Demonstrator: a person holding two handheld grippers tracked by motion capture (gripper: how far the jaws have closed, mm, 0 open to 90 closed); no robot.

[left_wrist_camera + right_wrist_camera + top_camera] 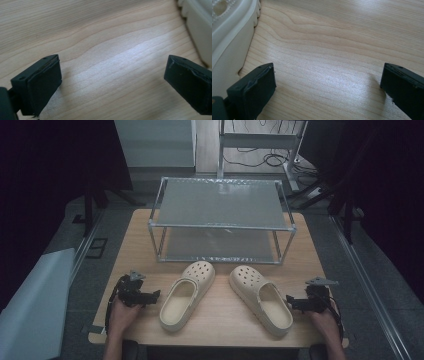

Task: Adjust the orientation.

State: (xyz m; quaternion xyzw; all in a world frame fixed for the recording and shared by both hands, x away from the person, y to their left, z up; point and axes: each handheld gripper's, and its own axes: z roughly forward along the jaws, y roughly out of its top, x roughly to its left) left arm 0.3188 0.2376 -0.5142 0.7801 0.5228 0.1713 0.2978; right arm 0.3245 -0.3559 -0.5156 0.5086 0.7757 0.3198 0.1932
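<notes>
Resting on the wooden surface (225, 317), your left tongs (152, 296) gape wide with nothing between them — the left clog (187, 296) lies just beside them. Behind both clogs stands a two-tier metal rack (222, 220). Beside the right clog (261, 300), your right tongs (292, 302) are also spread wide — empty.

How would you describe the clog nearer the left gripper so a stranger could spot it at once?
Start at the two-tier metal-framed shelf rack at the far side of the light wooden table. In front of it lie two cream rubber clogs with perforated toes. Take the cream clog beside the black left gripper; unlike its neighbour, its toe leans right.
</notes>
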